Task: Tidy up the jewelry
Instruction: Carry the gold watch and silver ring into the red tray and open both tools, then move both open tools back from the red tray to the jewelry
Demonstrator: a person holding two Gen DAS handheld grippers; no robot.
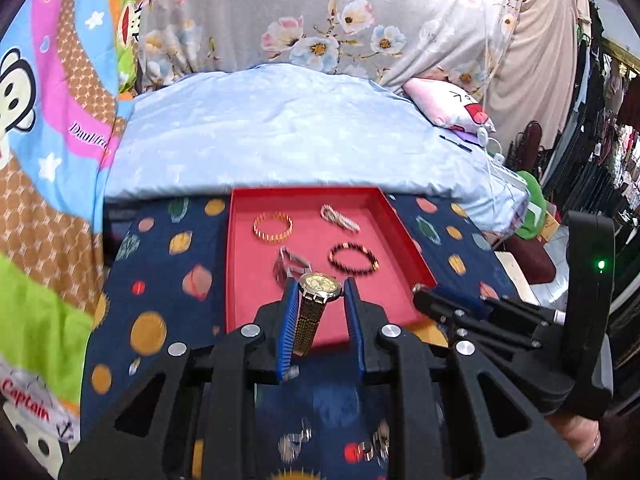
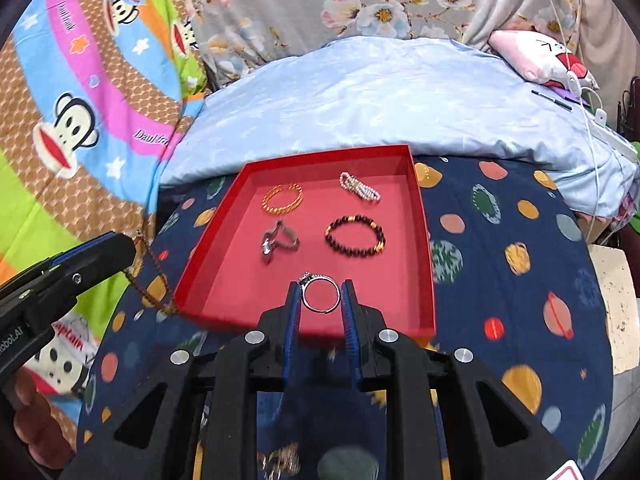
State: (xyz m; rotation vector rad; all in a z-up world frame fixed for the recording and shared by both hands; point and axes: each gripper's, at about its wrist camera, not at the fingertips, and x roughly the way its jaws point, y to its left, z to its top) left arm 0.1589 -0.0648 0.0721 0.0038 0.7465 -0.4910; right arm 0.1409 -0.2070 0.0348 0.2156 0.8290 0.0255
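Above the red tray's [image 2: 424,240] near edge, right gripper [image 2: 320,294] fingers clamp a ring [image 2: 320,296].

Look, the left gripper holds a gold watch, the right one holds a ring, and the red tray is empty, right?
Not quite: the red tray isn't empty. The right wrist view shows four pieces in it: a gold bracelet, a pearl bracelet, a dark bead bracelet and a silver piece. The left gripper does hold the gold watch, and the right gripper the ring.

A bed [image 1: 280,136] with light-blue bedding, floral curtain [image 1: 320,12] behind.
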